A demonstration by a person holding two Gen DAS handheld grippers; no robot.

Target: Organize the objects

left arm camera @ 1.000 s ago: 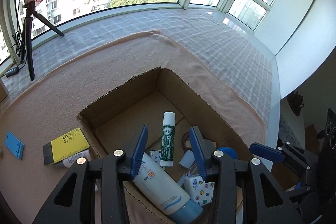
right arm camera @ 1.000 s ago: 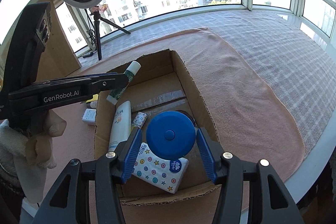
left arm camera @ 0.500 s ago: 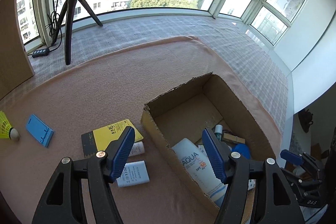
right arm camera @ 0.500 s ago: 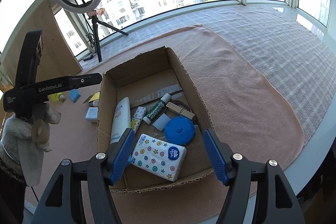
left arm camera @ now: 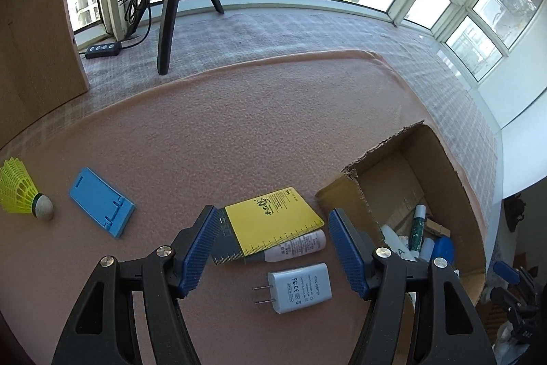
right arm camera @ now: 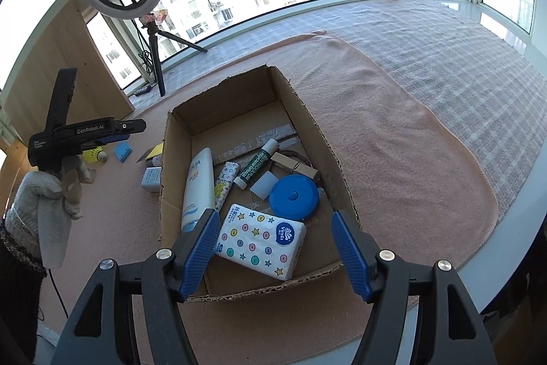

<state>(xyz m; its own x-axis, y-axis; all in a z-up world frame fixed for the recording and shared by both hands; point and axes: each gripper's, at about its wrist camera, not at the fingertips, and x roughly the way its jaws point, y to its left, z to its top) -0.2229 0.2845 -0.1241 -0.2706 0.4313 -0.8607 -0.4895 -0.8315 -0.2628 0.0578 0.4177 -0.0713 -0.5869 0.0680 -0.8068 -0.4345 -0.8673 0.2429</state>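
Note:
My left gripper (left arm camera: 274,211) hangs open over the peach cloth, with nothing held. Below it lie a yellow notepad (left arm camera: 270,224), a pinkish tube (left arm camera: 297,247) half under the pad, and a white power adapter (left arm camera: 301,288). A blue phone stand (left arm camera: 101,202) and a yellow shuttlecock (left arm camera: 20,192) lie further left. My right gripper (right arm camera: 275,213) is open above the near end of the cardboard box (right arm camera: 321,132). Inside the box are a tissue pack (right arm camera: 261,240), a blue round tape measure (right arm camera: 294,195), a sunscreen tube (right arm camera: 195,183), a green lip balm stick (right arm camera: 258,163) and a clothespin (right arm camera: 295,165).
A ring light on a black tripod (right arm camera: 155,57) stands at the window side with its cable and switch (left arm camera: 102,48). A wooden board (left arm camera: 37,40) leans at far left. Checked cloth (right arm camera: 461,64) covers the ledge beyond the peach cloth. A gloved hand (right arm camera: 44,204) holds the left gripper.
The left gripper dropped the green stick into the box and swung left over the notepad and adapter. The right gripper let the blue tape measure fall into the box and drew back.

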